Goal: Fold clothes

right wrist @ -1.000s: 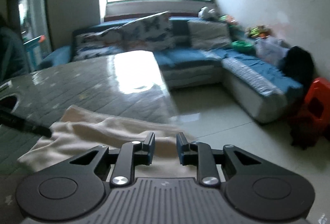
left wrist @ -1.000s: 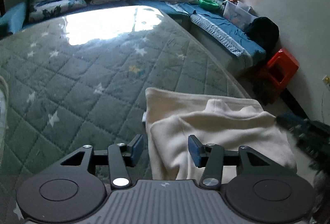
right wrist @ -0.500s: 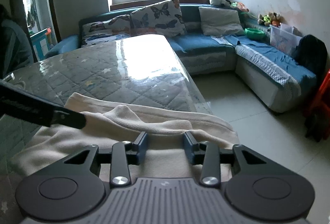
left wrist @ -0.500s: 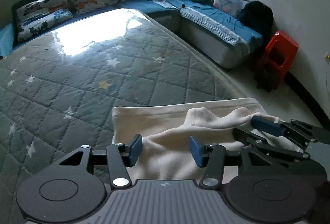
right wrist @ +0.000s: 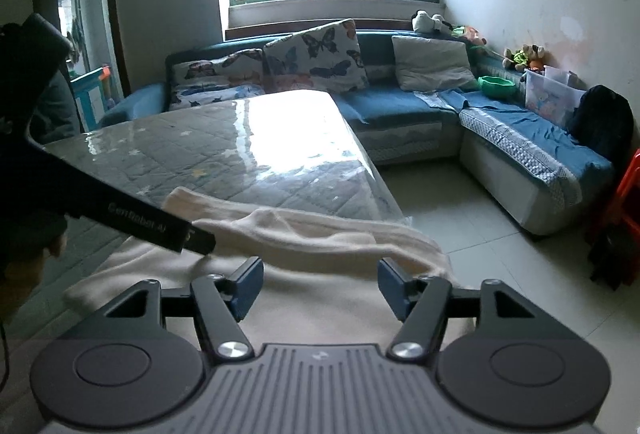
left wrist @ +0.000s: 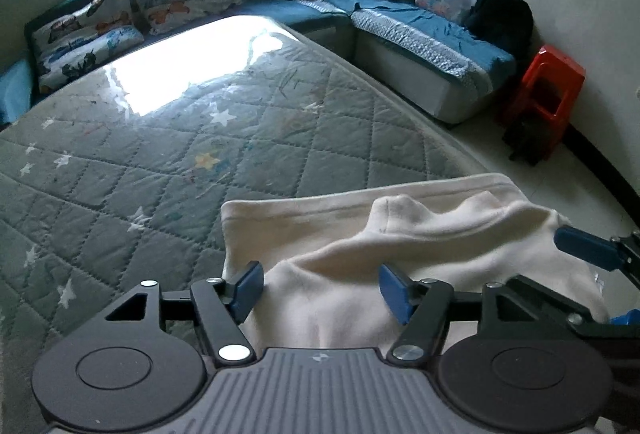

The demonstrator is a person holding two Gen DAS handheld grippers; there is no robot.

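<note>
The cream fleece garment (left wrist: 400,234) lay folded at the near corner of the grey quilted star-patterned table cover (left wrist: 160,162). Both the left gripper (left wrist: 322,288) and right gripper (right wrist: 320,284) hovered over it, jaws opening, pads off the cloth.

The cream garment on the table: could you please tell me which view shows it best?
The left wrist view: the cream garment shows its far hem and folded layers from above. The right wrist view sees it low and foreshortened, partly behind the left gripper.
</note>
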